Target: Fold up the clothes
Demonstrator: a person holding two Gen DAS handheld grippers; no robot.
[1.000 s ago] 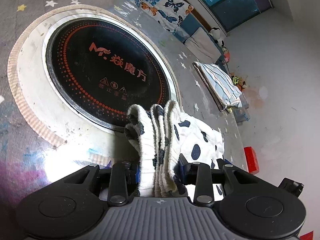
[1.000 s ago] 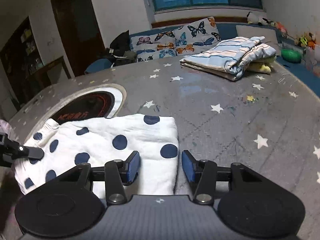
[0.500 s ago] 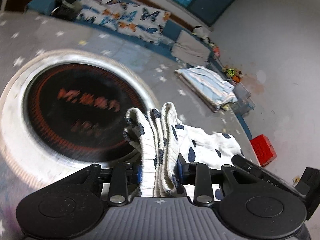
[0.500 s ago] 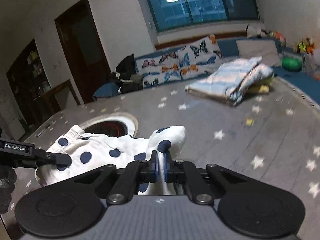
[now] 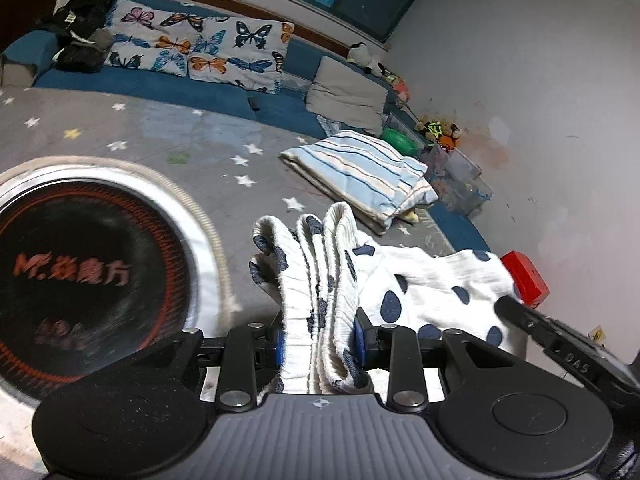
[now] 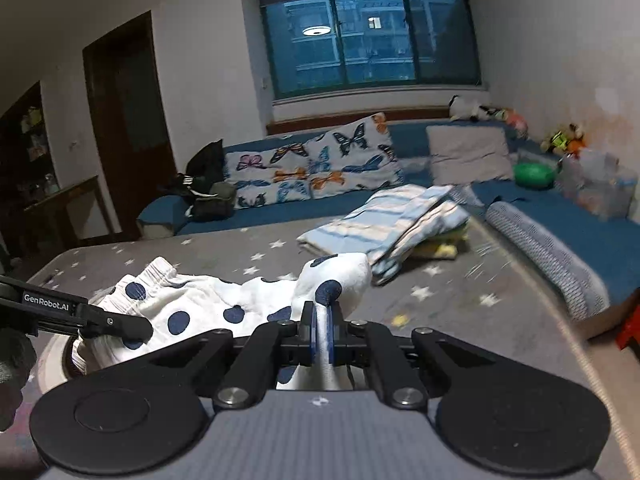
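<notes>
A white garment with navy dots [image 5: 424, 276] hangs stretched between my two grippers above the grey star-patterned table [image 5: 208, 144]. My left gripper [image 5: 320, 340] is shut on its bunched, ribbed waistband end. My right gripper [image 6: 320, 326] is shut on the opposite corner of the garment [image 6: 200, 304], which sags between us. The right gripper's finger shows in the left wrist view [image 5: 532, 320], and the left gripper's finger shows in the right wrist view [image 6: 108, 322].
A round black induction hob [image 5: 80, 276] is set in the table at the left. A folded blue-striped cloth [image 5: 360, 172] lies at the table's far side. A blue sofa with butterfly cushions [image 6: 316, 168] runs behind. A red box [image 5: 524, 276] sits on the floor.
My right gripper closed on the garment's corner and lifted it. Both grippers have risen, pulling the garment up off the table; the views have tilted up towards the room.
</notes>
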